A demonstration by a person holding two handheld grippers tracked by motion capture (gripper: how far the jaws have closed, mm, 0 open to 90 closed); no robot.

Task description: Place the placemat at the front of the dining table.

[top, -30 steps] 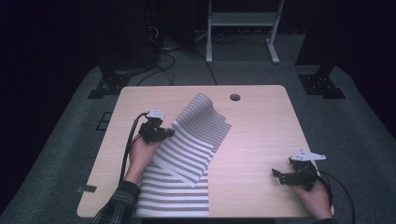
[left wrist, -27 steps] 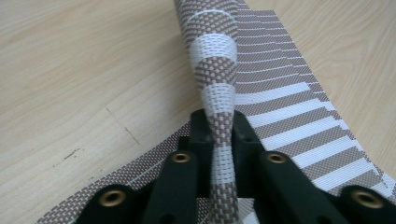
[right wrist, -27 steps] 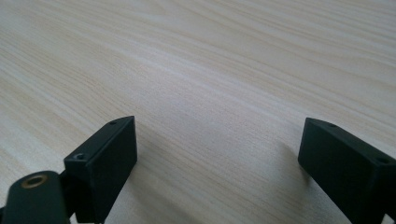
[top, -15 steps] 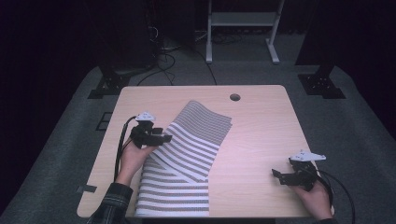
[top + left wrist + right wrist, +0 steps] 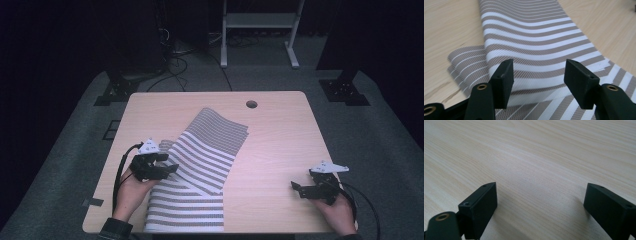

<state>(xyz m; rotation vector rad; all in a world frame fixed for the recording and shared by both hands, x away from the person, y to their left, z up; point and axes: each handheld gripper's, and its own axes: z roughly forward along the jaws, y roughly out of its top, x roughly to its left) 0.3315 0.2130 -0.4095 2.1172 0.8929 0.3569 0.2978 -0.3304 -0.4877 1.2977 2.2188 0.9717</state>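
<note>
Table [image 5: 280,150]: big, light wood, mostly bare.
Striped cloth [image 5: 200,170]: lies on the left half, folded over itself. Its long side runs from the near edge up and to the right.
How it handles: looks light, thin and floppy. Best to pinch a corner or an edge.
Left gripper [image 5: 537,75]: jaws wide apart, holding nothing, just over the cloth's left edge.
Right gripper [image 5: 540,202]: jaws wide apart, holding nothing, over bare wood, well apart from the cloth.
</note>
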